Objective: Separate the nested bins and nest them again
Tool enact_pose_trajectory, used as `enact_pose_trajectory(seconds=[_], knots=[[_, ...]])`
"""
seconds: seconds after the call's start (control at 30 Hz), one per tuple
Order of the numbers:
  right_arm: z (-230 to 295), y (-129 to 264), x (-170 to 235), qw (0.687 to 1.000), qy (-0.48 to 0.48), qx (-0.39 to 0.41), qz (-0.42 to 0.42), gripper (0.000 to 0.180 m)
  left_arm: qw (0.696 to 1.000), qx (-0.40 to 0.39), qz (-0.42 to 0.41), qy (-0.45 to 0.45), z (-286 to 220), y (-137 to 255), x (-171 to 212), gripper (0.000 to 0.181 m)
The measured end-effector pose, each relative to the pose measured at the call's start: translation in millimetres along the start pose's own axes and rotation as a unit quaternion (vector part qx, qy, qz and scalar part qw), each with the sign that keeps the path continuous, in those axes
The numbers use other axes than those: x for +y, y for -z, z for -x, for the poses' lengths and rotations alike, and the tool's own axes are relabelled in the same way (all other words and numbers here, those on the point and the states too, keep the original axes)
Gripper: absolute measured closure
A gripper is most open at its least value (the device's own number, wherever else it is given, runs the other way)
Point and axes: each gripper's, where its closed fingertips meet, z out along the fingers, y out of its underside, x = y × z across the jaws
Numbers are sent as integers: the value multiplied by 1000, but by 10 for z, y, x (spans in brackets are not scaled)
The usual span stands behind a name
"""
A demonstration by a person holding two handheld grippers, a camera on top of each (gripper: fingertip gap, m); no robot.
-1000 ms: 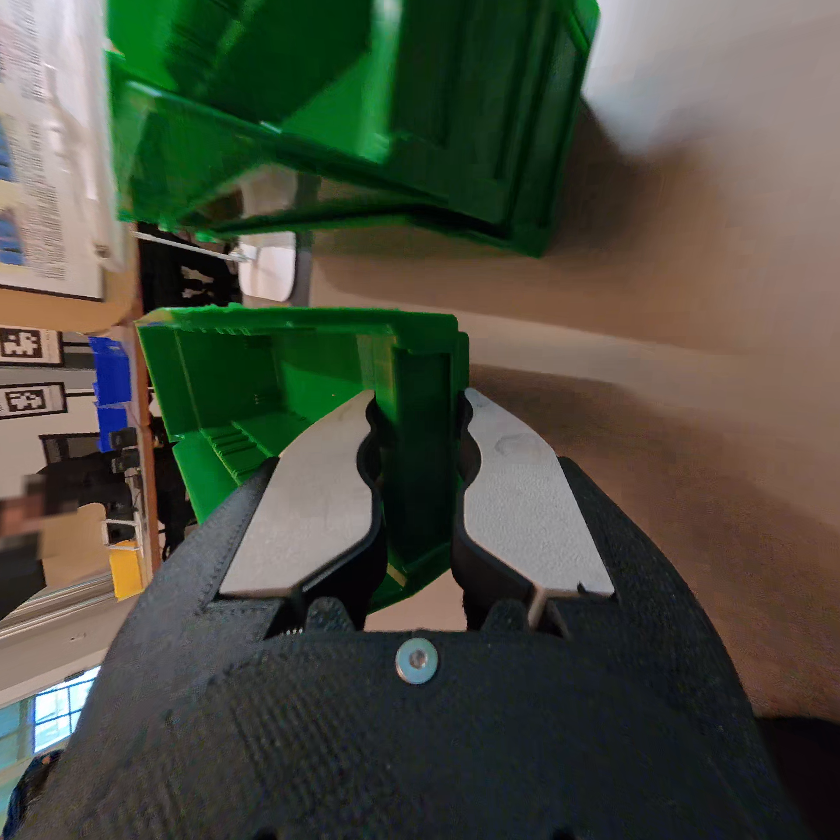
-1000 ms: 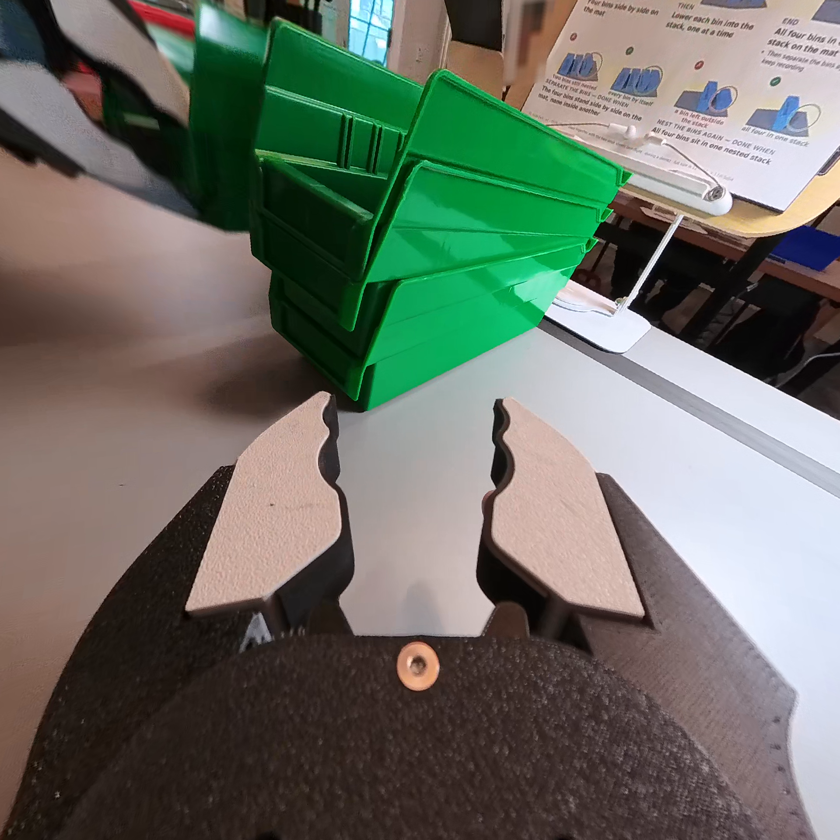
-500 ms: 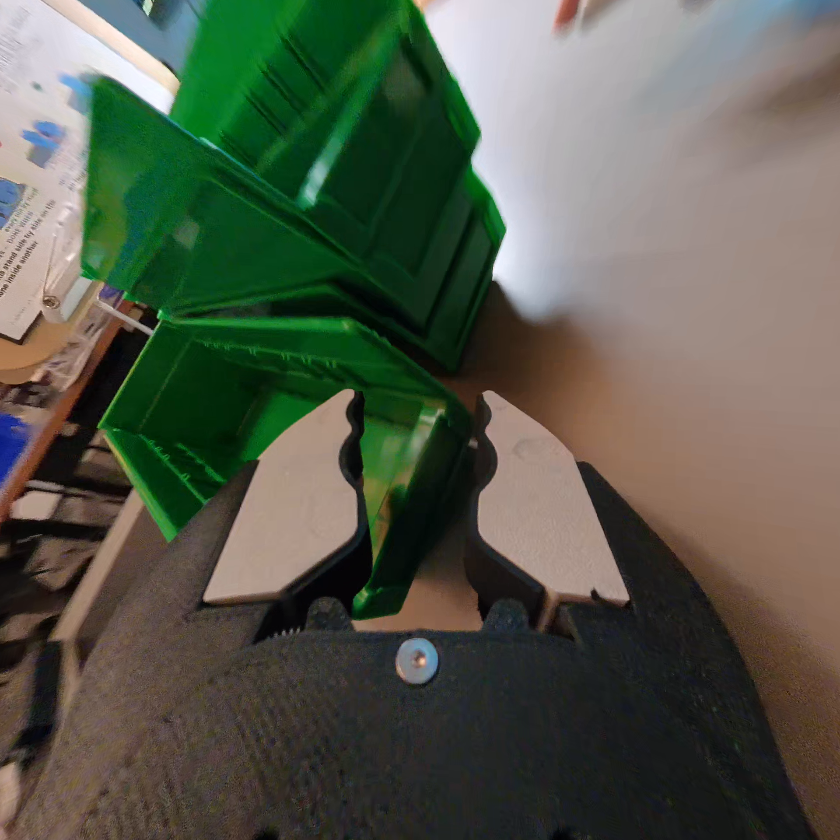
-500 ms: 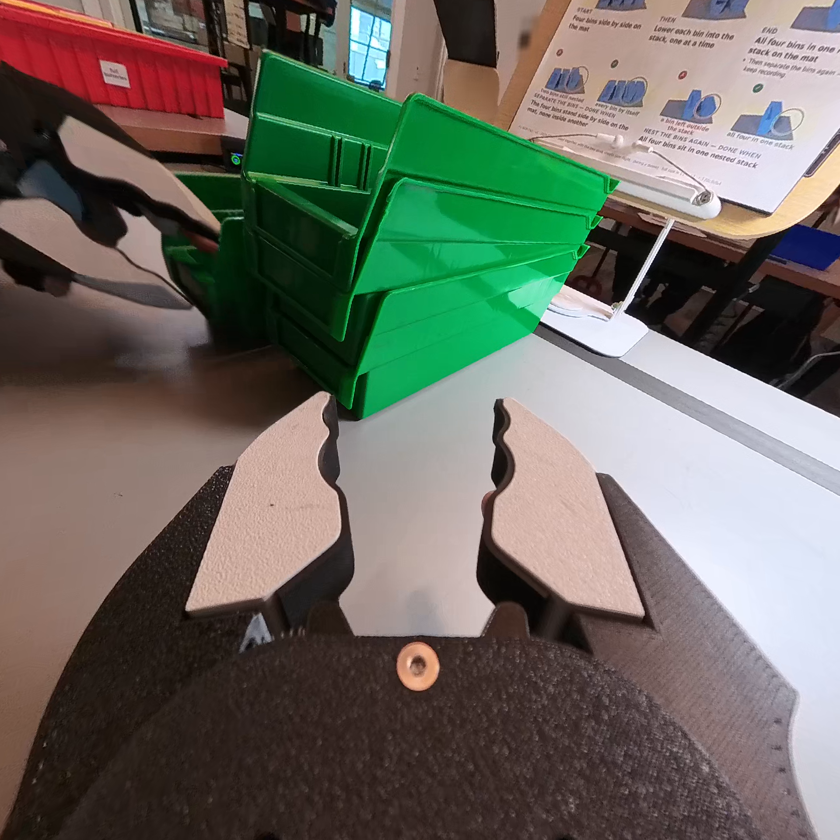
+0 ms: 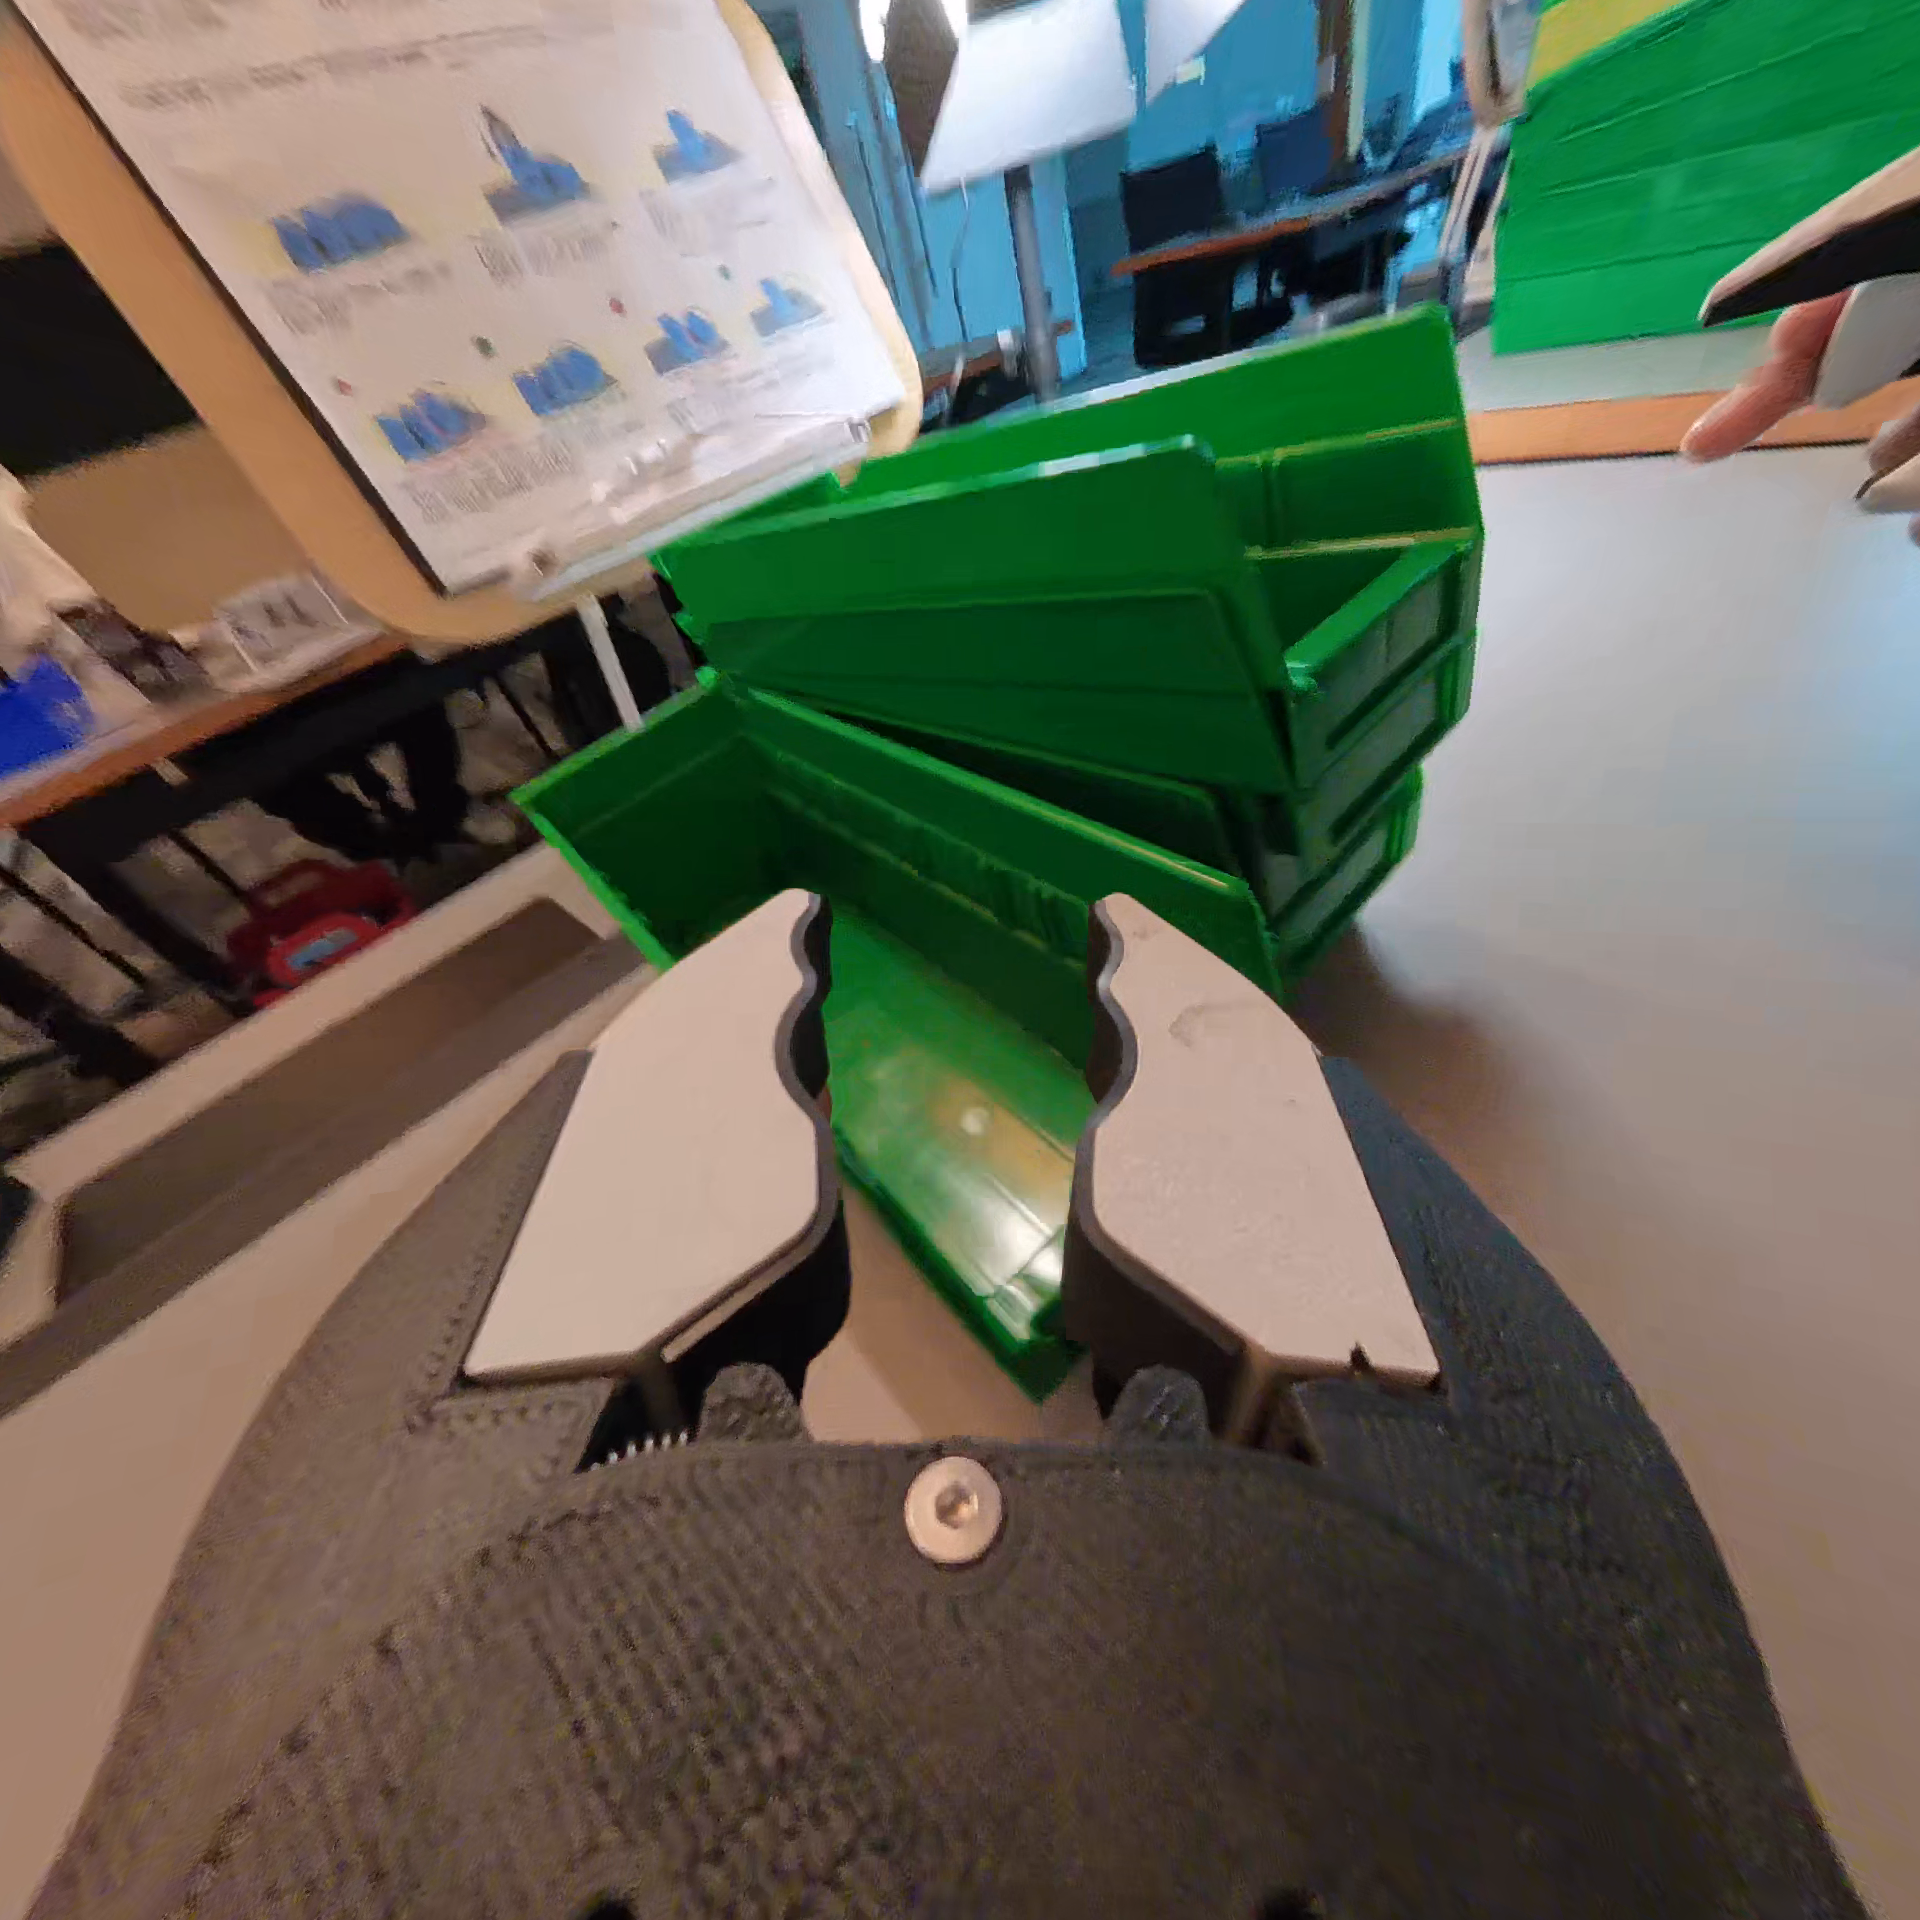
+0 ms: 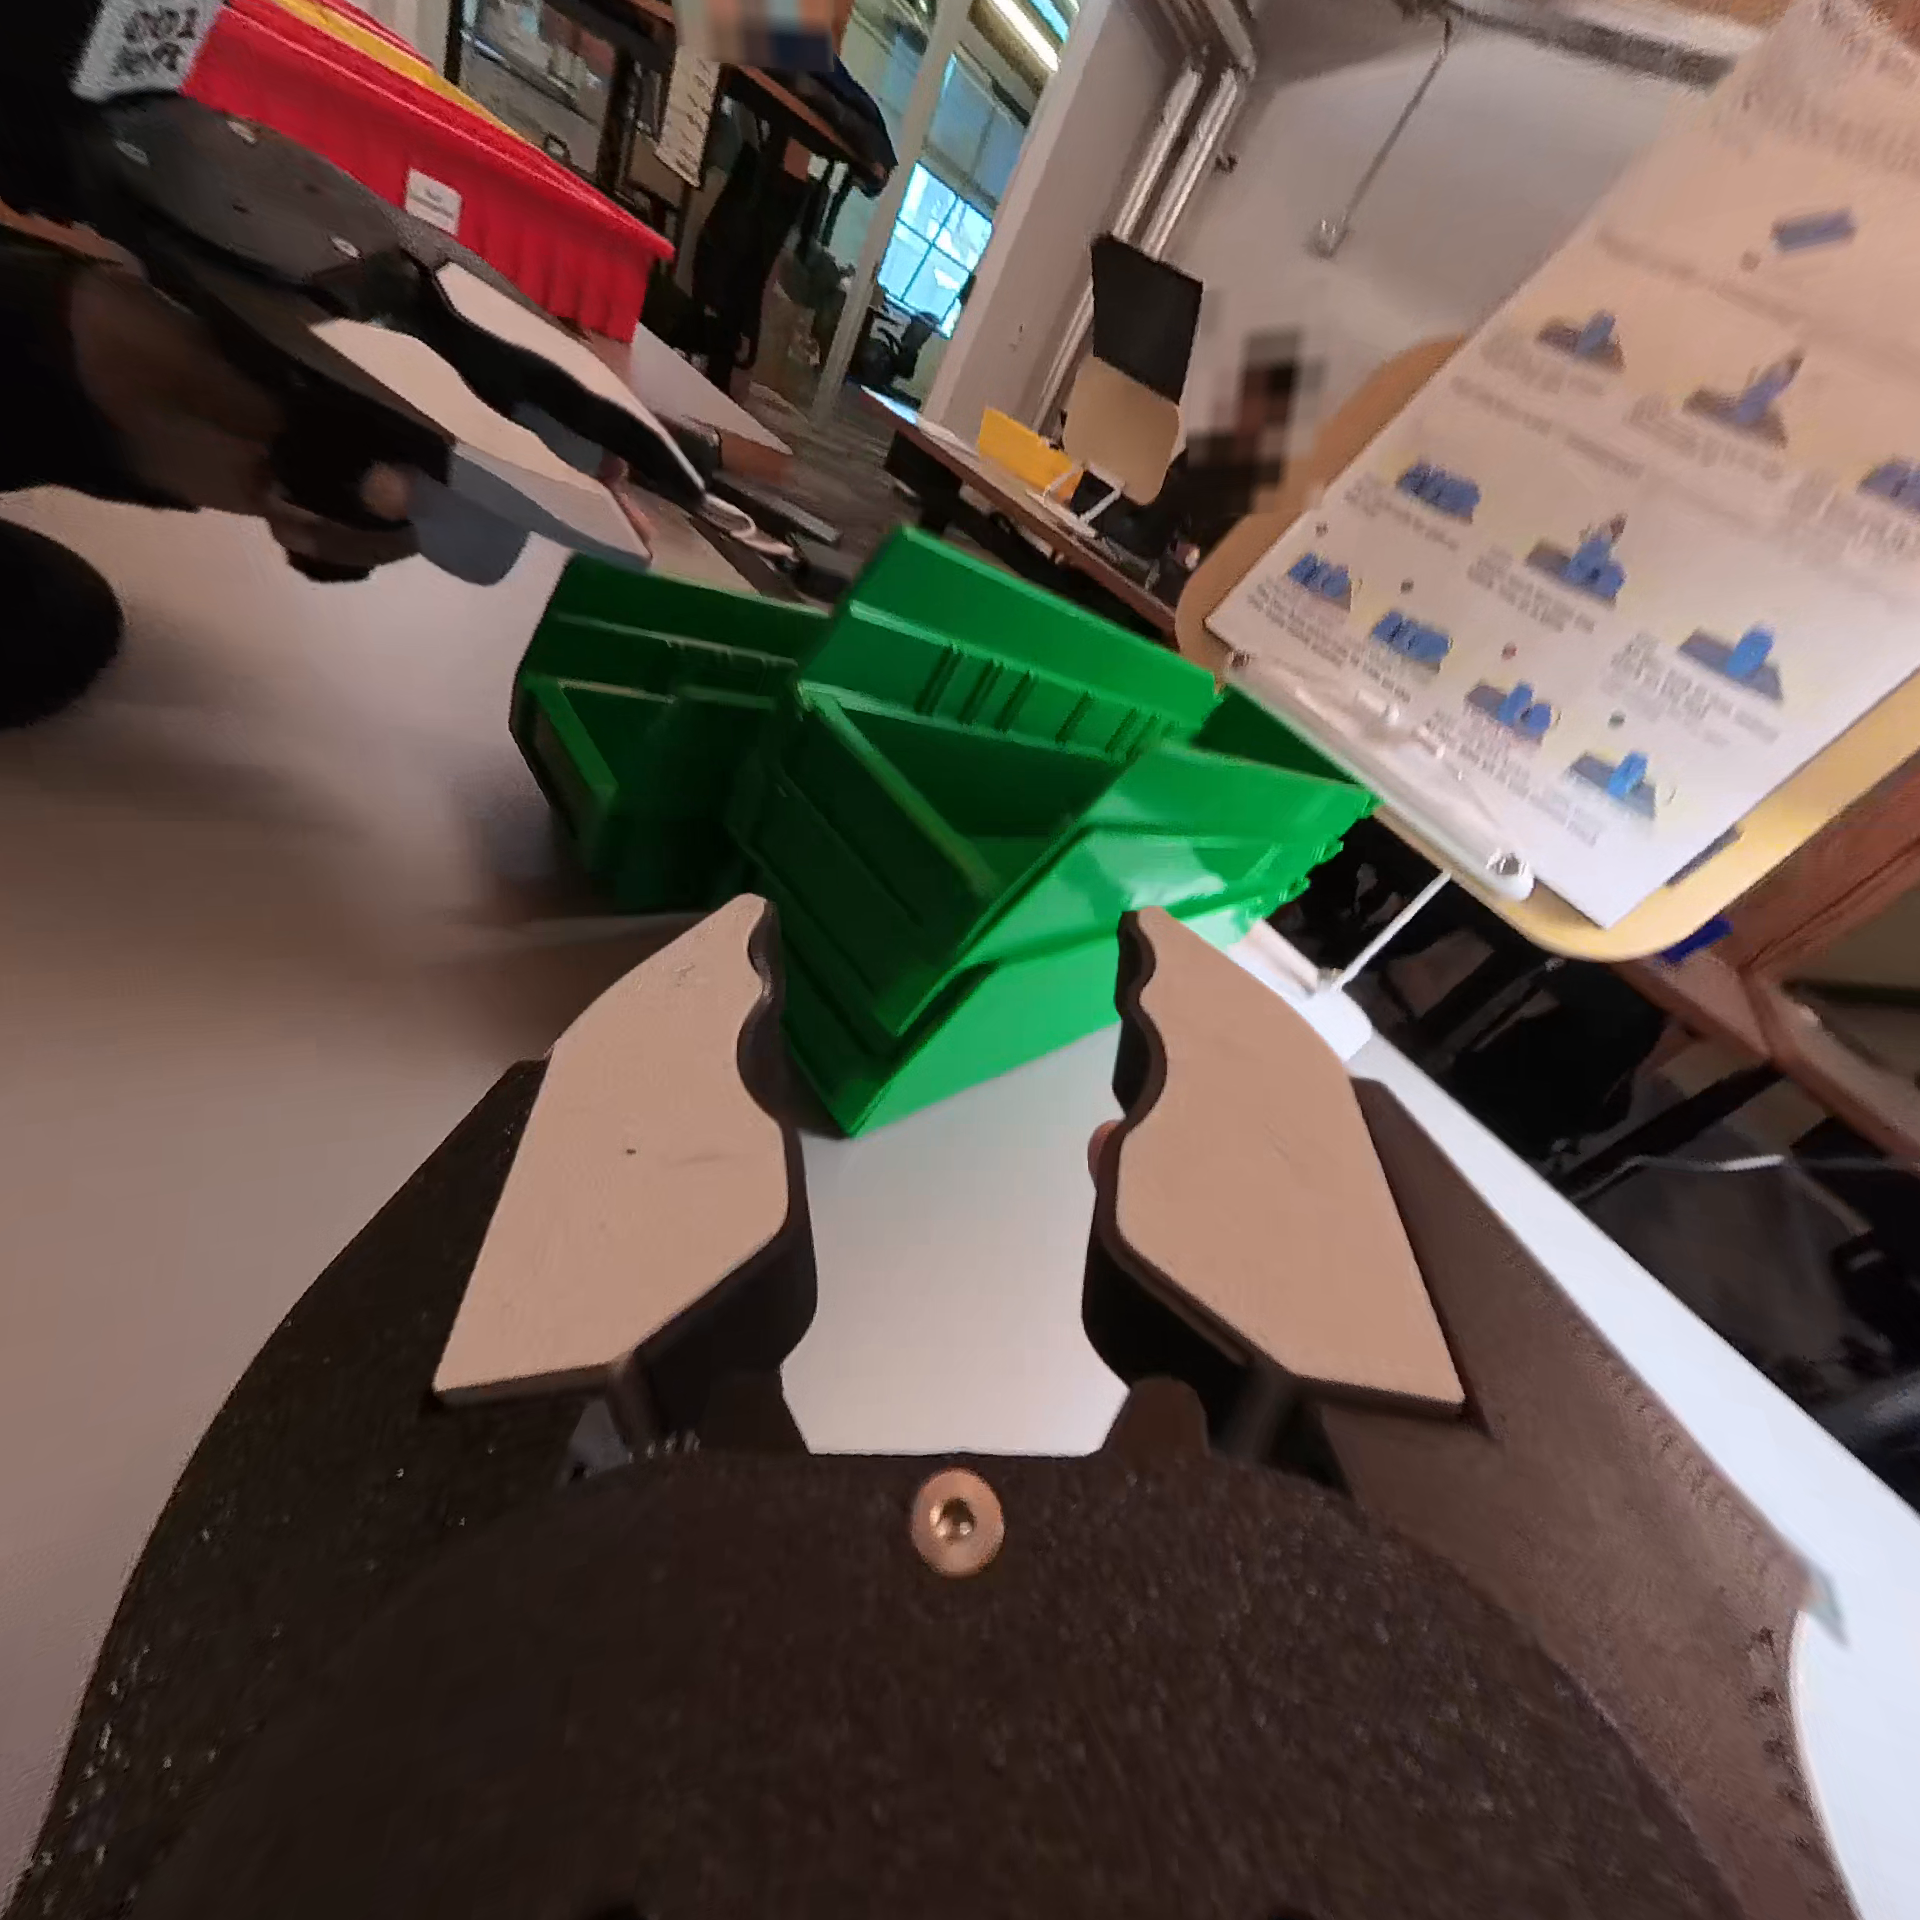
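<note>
Pale tabletop [image 6: 260, 935] with green bins beside its far edge, bare surface on the near side.
Left gripper [image 5: 956, 935] has its jaws spread around a wall of the single green bin [image 5: 935, 1101], apparently not pinching it; just beside it stands the nested bin stack [image 5: 1143, 644]. Right gripper [image 6: 945, 925] hangs with jaws apart, empty, facing the stack. Behind, a blurred illustrated instruction sheet [image 6: 1579, 582] on a stand.

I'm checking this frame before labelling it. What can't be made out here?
- Left wrist view: whether the left tongs actually pinch the single green bin; its wall sits between them, contact unclear.
- Both views: the number of bins in the green stack; overlapping.
- Instruction board: blurred.
</note>
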Motion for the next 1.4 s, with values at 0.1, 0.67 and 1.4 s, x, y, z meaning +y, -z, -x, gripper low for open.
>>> enact_pose_trajectory(seconds=[0.1,0.67,1.4], knots=[[71,-35,-217,999,33,-15,3,119,1000,6,-7,8,132,126,-16,131],[308,-715,-188,924,268,-153,227,117,977,50,183,-96,-243,-155,874,131],[154,-882,9,848,256,-288,363,151,995,-27,68,-71,2,-38,329,130]])
